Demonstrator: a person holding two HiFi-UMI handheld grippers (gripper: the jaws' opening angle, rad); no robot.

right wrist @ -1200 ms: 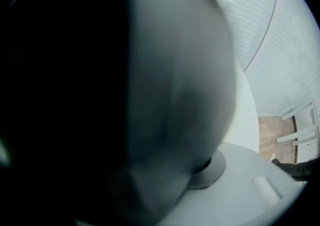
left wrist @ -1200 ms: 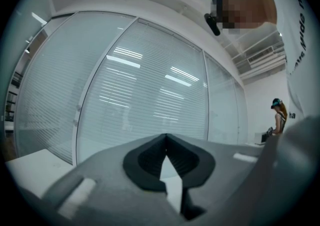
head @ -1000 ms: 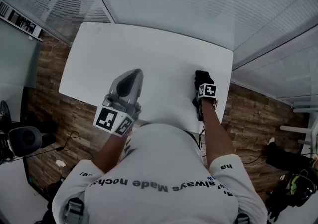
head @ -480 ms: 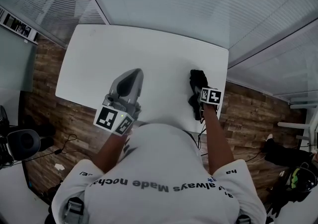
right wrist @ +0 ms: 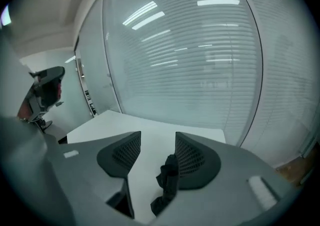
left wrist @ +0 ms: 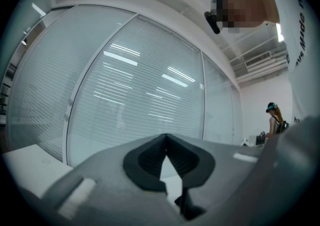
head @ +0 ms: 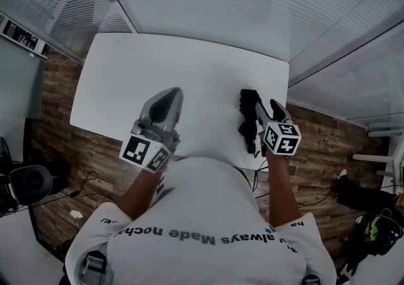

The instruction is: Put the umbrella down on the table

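Note:
A folded black umbrella [head: 248, 119] lies on the white table [head: 189, 66] near its right edge. My right gripper [head: 270, 108] hangs above it, apart from it, pointing down and forward. Its jaws have just been closing and still stand apart with nothing between them. In the right gripper view the umbrella [right wrist: 167, 180] lies on the table [right wrist: 125, 125] below the right gripper [right wrist: 157, 140], partly hidden by the right pad. My left gripper [head: 169, 94] hovers over the table's near left part, shut and empty. The left gripper [left wrist: 166, 139] has its tips touching in its own view.
Glass walls with blinds [head: 252, 6] close off the table's far side and right side. Wooden floor [head: 60, 119] shows on both sides. An office chair [head: 28, 182] stands at the left, and cables [head: 88, 179] lie on the floor. A person [left wrist: 274, 120] stands far off.
My right gripper has risen off the umbrella towards the camera, and its jaws have narrowed. The umbrella stays lying on the table. The left gripper has not moved.

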